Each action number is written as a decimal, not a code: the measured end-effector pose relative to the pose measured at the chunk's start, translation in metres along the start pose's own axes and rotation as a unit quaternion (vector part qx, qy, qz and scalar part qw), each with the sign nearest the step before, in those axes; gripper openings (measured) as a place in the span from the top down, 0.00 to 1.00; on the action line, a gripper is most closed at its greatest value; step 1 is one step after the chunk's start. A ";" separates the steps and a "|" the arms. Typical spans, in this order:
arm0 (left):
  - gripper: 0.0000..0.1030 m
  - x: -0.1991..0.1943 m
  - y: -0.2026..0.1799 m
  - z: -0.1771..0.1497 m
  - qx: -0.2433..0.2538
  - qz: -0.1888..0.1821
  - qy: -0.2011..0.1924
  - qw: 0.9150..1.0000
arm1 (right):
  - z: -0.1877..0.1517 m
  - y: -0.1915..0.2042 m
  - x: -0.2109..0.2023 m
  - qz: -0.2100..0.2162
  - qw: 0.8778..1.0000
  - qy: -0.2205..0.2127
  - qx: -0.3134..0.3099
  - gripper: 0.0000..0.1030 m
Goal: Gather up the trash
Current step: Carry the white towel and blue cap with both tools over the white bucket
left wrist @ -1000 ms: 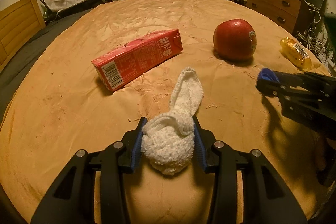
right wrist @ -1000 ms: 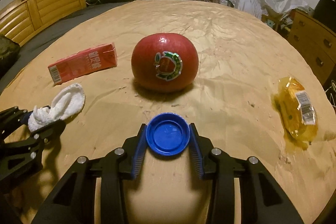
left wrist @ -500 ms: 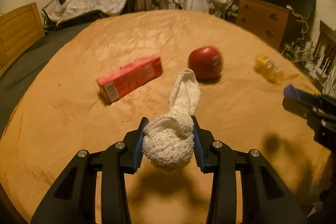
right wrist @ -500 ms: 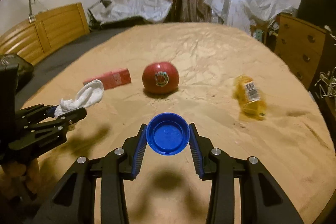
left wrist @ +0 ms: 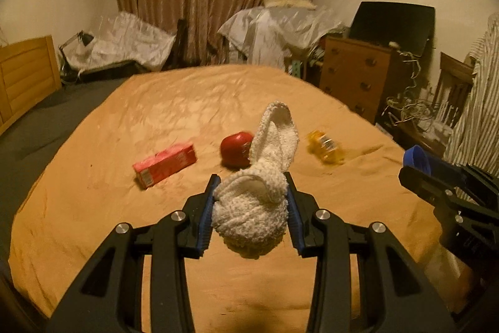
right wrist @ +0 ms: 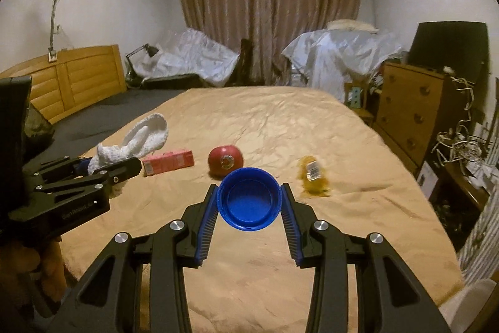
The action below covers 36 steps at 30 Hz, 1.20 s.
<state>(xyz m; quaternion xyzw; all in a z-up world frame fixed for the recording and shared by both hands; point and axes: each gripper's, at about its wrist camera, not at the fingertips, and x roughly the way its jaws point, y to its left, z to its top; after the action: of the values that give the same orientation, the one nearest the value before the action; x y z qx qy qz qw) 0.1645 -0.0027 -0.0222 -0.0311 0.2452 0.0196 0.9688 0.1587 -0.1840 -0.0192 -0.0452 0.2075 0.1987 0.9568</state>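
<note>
My left gripper [left wrist: 251,186] is shut on a crumpled white cloth [left wrist: 252,208], held in the air above the tan bedspread [left wrist: 93,208]; one end of the cloth stands up in front. My right gripper [right wrist: 249,192] is shut on a blue bottle cap [right wrist: 248,203], its hollow side facing the camera. In the right wrist view the left gripper [right wrist: 103,167] with the white cloth [right wrist: 134,142] shows at the left. The left wrist view catches the right gripper [left wrist: 418,167] with the blue cap [left wrist: 416,159] at the right edge. On the bed lie a red carton [left wrist: 165,165], a red apple [left wrist: 235,148] and a yellow wrapper [left wrist: 324,145].
A wooden dresser [right wrist: 408,114] stands right of the bed with tangled cables [right wrist: 461,145] beside it. A wooden headboard [right wrist: 62,83] is at the left. Plastic-covered furniture [right wrist: 199,58] and curtains [right wrist: 268,14] fill the far wall. A dark sheet [left wrist: 37,127] covers the bed's left part.
Both grippers have risen and drawn back from the bed, each keeping its load. The carton, apple and wrapper look smaller and farther; more of the room shows.
</note>
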 end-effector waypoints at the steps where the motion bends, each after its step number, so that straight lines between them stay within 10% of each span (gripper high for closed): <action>1: 0.63 -0.004 -0.007 0.002 0.002 -0.005 -0.004 1.000 | 0.000 -0.003 -0.008 -0.005 1.000 -0.003 0.001 0.60; 18: 0.63 -0.024 -0.122 0.012 0.061 -0.089 -0.025 0.994 | -0.009 -0.108 -0.158 -0.097 0.994 -0.024 0.049 0.60; 36: 0.63 -0.031 -0.284 -0.003 0.142 -0.210 0.002 0.967 | -0.069 -0.246 -0.284 -0.213 0.972 0.008 0.100 0.60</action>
<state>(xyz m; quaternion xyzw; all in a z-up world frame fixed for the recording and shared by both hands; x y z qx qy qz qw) 0.1510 -0.2863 0.0045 0.0557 0.2351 -0.2192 0.9453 -0.0062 -0.5237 0.0366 0.0061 0.2196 -0.0314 0.9751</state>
